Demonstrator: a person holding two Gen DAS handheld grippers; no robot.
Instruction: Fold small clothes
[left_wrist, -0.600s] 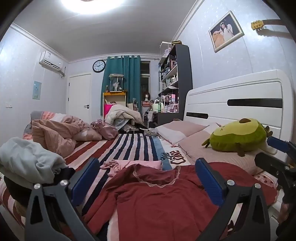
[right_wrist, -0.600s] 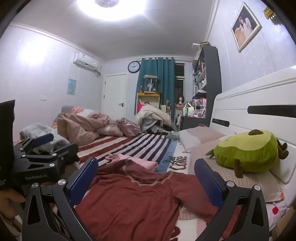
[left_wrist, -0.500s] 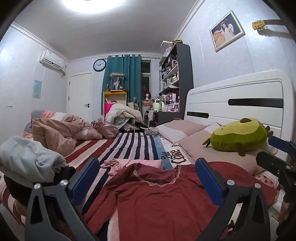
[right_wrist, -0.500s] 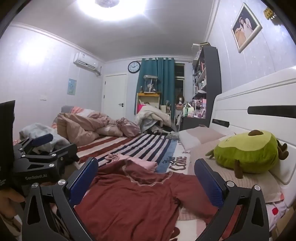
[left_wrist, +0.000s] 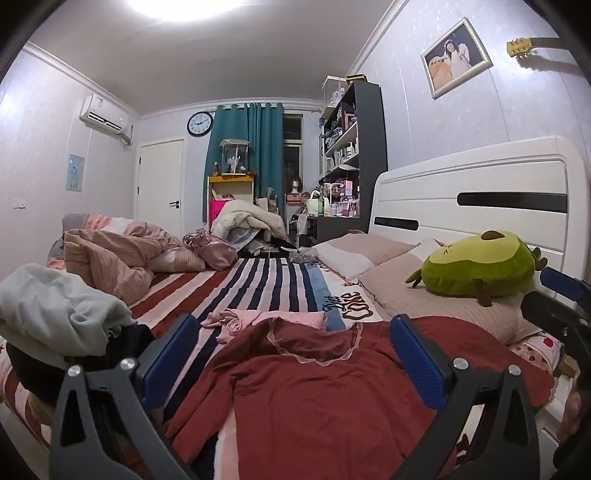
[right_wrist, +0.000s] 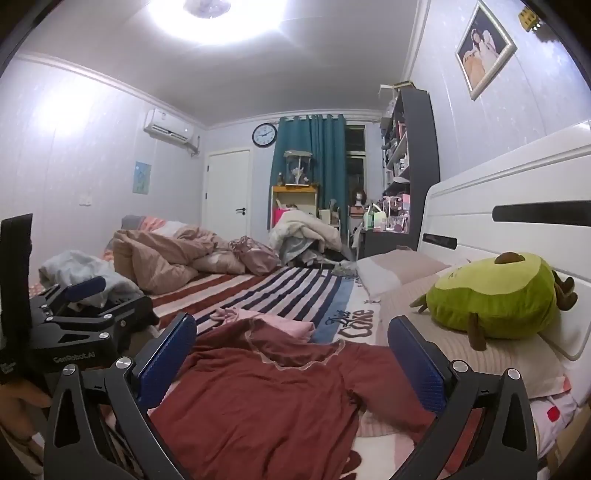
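Note:
A dark red long-sleeved top (left_wrist: 317, 391) with a lace-trimmed neckline lies spread on the striped bedcover, sleeves out to both sides; it also shows in the right wrist view (right_wrist: 273, 398). A small pink garment (left_wrist: 255, 319) lies crumpled just beyond its collar, also seen from the right (right_wrist: 258, 321). My left gripper (left_wrist: 291, 358) is open and empty, held above the near part of the red top. My right gripper (right_wrist: 291, 358) is open and empty, above the top's right half. The left gripper also shows at the left edge of the right wrist view (right_wrist: 88, 306).
A green avocado plush (left_wrist: 480, 269) rests on pillows (left_wrist: 424, 295) by the white headboard (left_wrist: 480, 192) at right. A pile of grey and dark clothes (left_wrist: 55, 314) lies at left. A pink quilt (left_wrist: 110, 258) is bunched further back. Shelves and a desk stand beyond the bed.

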